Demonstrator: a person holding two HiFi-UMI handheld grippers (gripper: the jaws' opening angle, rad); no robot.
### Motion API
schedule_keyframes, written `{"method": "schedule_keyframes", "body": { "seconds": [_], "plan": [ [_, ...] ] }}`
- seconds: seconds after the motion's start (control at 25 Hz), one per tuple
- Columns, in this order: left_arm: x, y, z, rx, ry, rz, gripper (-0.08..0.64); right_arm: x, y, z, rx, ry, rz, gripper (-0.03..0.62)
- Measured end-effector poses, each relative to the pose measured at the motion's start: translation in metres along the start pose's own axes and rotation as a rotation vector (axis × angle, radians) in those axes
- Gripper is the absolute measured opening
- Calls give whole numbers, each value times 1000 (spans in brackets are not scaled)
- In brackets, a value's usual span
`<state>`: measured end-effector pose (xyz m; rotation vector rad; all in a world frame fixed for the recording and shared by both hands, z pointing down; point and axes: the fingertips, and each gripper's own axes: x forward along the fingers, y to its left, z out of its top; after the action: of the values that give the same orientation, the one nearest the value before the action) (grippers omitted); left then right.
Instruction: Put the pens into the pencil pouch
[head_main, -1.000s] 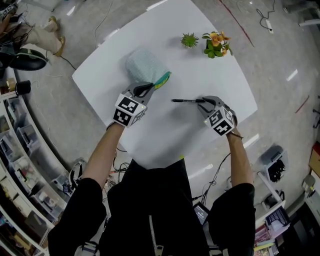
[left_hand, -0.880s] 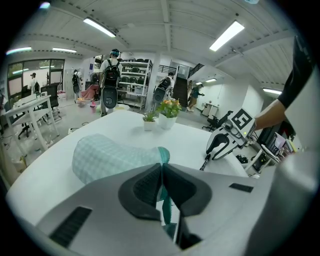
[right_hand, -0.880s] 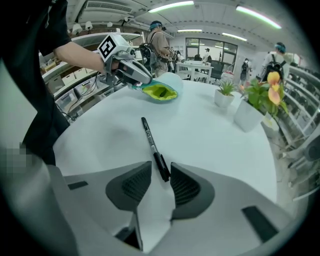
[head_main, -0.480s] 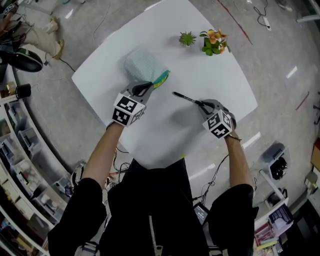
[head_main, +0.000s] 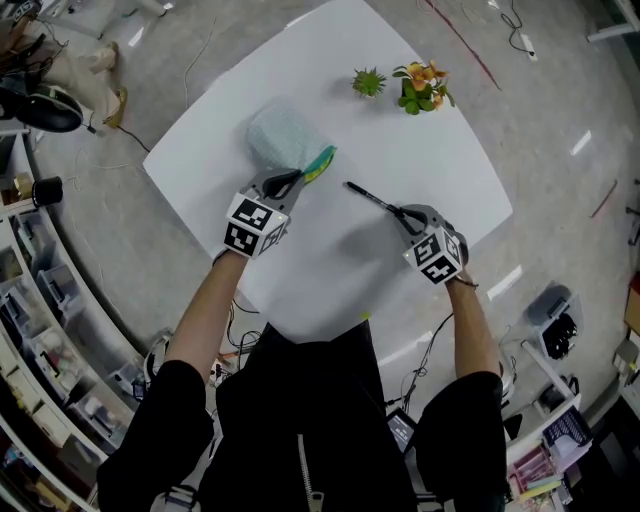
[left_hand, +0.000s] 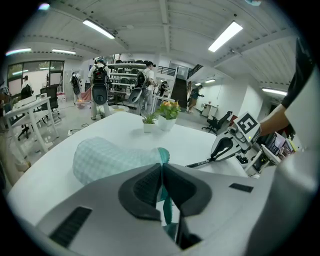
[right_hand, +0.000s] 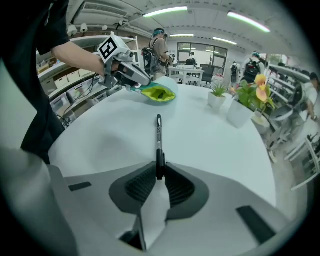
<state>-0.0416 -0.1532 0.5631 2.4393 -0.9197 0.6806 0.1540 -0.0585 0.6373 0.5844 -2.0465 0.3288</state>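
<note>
- right gripper (right_hand: 160, 176): jaws have just been closing, now clamped on the rear end of the black pen (right_hand: 159, 137); pen sticks straight out ahead of the jaws.
- left gripper (left_hand: 162, 181): pinched shut on the teal rim of the pencil pouch (left_hand: 102, 159).
- pouch lies on the white table (head_main: 330, 270), mouth open toward the pen; pen tip near it, not touching.
- two potted plants (head_main: 400, 85) at the far edge.

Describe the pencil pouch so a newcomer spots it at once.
On the white table, look at the far left part. The pencil pouch is the pale mint checked fabric bag with a teal mouth, pinched by the left tongs. It is the only soft thing; its neighbours are a thin black pen and two potted plants.
</note>
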Motion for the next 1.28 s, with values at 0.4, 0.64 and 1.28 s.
{"method": "schedule_keyframes", "body": {
  "seconds": [0.4,0.64,1.28],
  "plan": [
    [1,0,2,-5,-12,0,34,-19,-1,26,81,-83,-34,66],
    [2,-1,3,-8,-15,0,35,-13,2,38,70,-88,-22,66],
    [4,-1,5,-5,-19,-2,34,22,10,102,32,-118,23,66]
  ]
}}
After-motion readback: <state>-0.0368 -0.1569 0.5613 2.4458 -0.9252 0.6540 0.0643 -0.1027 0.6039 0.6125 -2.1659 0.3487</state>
